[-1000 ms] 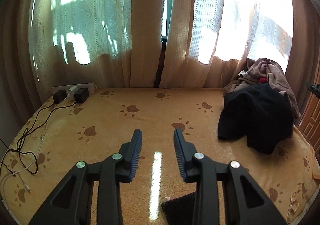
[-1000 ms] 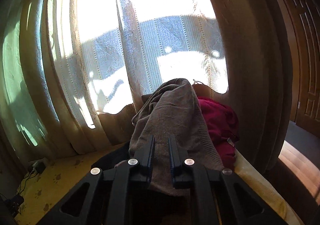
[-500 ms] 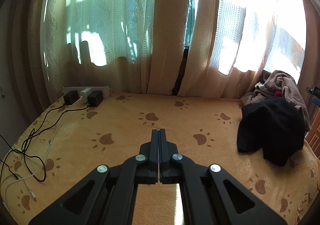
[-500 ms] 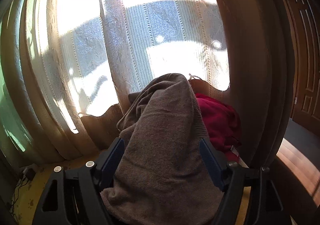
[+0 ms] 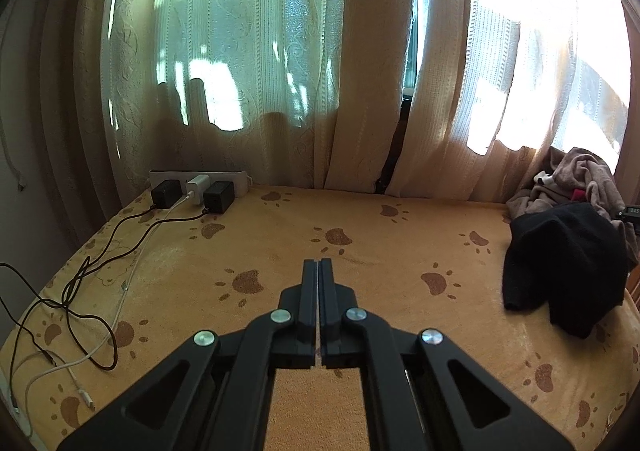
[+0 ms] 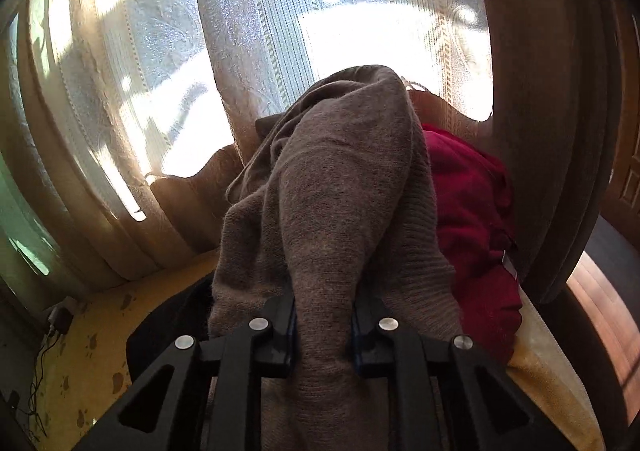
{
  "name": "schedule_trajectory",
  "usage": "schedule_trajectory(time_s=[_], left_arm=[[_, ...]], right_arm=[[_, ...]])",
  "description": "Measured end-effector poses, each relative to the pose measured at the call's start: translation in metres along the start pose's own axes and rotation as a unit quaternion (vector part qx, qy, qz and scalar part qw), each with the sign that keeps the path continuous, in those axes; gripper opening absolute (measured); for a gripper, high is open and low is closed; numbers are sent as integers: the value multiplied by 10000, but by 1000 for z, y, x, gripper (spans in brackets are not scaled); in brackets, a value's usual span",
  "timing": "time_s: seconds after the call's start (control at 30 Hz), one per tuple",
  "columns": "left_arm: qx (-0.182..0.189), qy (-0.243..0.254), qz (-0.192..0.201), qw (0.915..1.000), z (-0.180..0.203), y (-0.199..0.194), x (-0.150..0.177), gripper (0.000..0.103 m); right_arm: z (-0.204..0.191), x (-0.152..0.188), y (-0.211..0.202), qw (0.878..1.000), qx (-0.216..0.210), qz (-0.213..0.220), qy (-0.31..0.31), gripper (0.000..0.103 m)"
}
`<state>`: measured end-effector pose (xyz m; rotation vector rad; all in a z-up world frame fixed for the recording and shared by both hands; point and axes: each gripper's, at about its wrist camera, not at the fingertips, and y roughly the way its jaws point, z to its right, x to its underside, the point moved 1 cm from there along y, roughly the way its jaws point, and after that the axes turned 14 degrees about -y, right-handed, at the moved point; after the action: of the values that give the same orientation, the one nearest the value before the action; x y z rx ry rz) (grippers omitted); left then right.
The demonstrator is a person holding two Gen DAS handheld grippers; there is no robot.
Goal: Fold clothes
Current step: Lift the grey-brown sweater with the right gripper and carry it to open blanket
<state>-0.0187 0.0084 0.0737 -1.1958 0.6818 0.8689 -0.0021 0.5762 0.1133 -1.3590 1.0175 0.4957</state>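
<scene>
Since a second ago the left hand-held gripper [image 5: 319, 271] has gone from parted to fully closed on nothing, and the right hand-held gripper [image 6: 324, 307], which spread wide half a second back, is closing with a fold of the brown sweater [image 6: 332, 211] bunched between its jaws, the pads pressing on the knit. Taking the black garment [image 5: 560, 271] on the paw-print blanket [image 5: 360, 219] as landmark: far to its left a power strip [image 5: 200, 181] with plugged adapters sits against the curtain [image 5: 372, 91], cables [image 5: 80, 291] trailing toward the camera. Left of the garment, the closed left hand-held gripper hovers over bare blanket. Just behind and right of it lies the brown sweater, with a red garment [image 6: 472, 211] beside the sweater.
</scene>
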Motion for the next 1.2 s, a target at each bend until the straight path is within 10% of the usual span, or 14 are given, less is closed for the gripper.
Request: schedule_trajectory(time_s=[0.23, 0.5, 1.2], left_arm=[[-23, -234, 68, 9997, -17, -7, -6, 3], [41, -502, 298, 9983, -48, -38, -9, 3], [-769, -773, 331, 9935, -168, -73, 7, 3]], right_arm=[[-50, -31, -98, 9795, -1723, 1044, -30, 20], [-200, -50, -188, 9315, -3128, 1437, -1178, 20], [-477, 149, -60, 9033, -3393, -478, -2580, 21]])
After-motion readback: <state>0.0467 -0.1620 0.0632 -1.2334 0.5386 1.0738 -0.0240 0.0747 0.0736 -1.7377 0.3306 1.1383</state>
